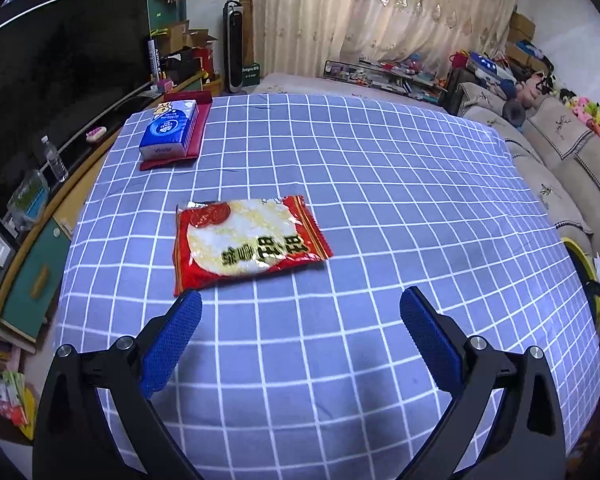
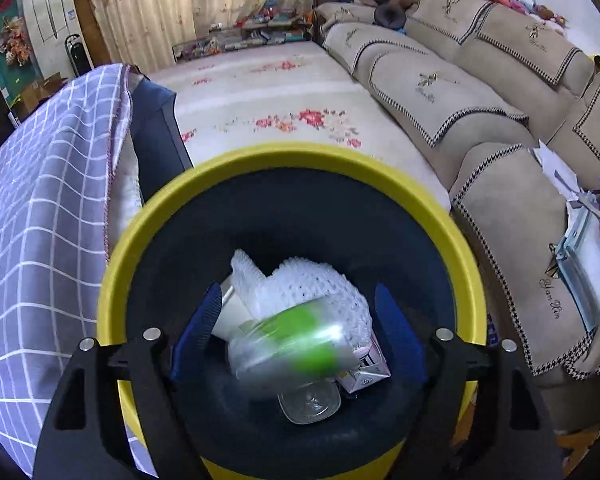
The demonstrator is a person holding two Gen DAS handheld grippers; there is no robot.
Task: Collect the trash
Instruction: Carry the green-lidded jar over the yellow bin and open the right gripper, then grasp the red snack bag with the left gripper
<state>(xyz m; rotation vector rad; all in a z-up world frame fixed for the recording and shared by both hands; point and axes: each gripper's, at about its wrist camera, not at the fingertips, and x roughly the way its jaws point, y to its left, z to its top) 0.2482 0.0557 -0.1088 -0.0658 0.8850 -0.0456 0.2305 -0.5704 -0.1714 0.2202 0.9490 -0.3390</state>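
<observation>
Gaping left tool (image 1: 300, 312) near glossy flat wrapper (image 1: 246, 242), right tool (image 2: 300, 312) spread, blurred plastic bottle (image 2: 288, 346) between.

The green-labelled bottle (image 2: 292, 350) in the yellow bin (image 2: 292, 156) is smeared by blur, so its label cannot be read. It hides part of the white foam net (image 2: 316, 284) and the small carton (image 2: 366, 376). The bin's lower rim is cut off by the frame edge.

Left hand-held gripper (image 1: 300, 308): black plastic arms w/ teardrop cutouts, round silver bolts at pivots, blue textured pads on the fingers (image 1: 174, 336). Right hand-held gripper (image 2: 300, 312): same build, black frame, silver bolt heads, ribbed blue pads (image 2: 396, 332), slightly curved.
</observation>
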